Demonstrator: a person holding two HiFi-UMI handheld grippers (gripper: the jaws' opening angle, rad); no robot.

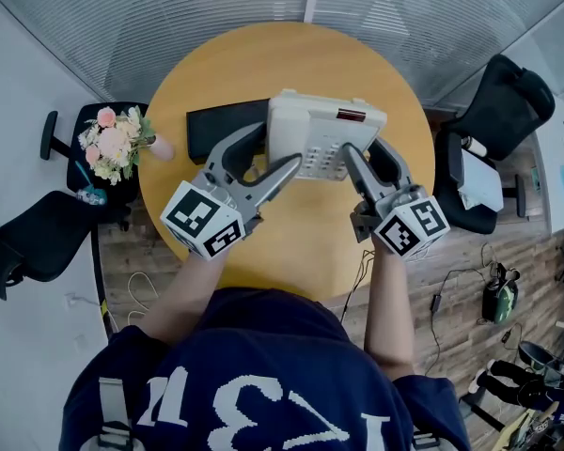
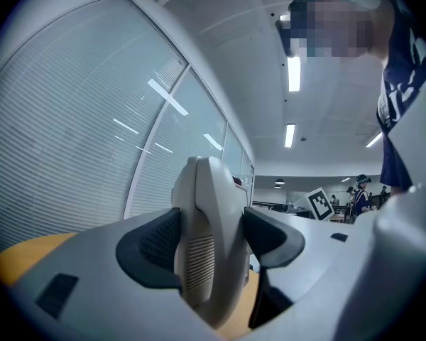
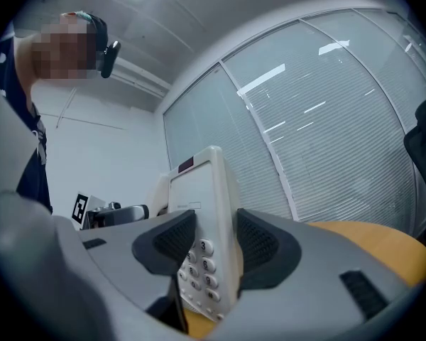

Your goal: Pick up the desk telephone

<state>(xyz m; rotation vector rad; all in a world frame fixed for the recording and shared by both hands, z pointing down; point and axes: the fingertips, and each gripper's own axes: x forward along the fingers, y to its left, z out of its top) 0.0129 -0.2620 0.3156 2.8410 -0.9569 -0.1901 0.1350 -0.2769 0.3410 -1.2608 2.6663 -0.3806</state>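
Observation:
A white desk telephone (image 1: 325, 132) with a keypad and a small red display hangs in the air above the round wooden table (image 1: 216, 69), held from both sides. My left gripper (image 1: 280, 158) is shut on the phone's left edge. In the left gripper view the dark pads press on either side of the telephone (image 2: 213, 240). My right gripper (image 1: 357, 158) is shut on the phone's right edge. In the right gripper view its pads clamp the telephone (image 3: 206, 233) beside the number keys.
A black flat pad (image 1: 221, 125) lies on the table under the phone. A bunch of pink flowers (image 1: 113, 144) sits at the table's left edge. Black office chairs (image 1: 508, 101) stand at right and at left (image 1: 33, 242). Cables lie on the wooden floor (image 1: 451, 280).

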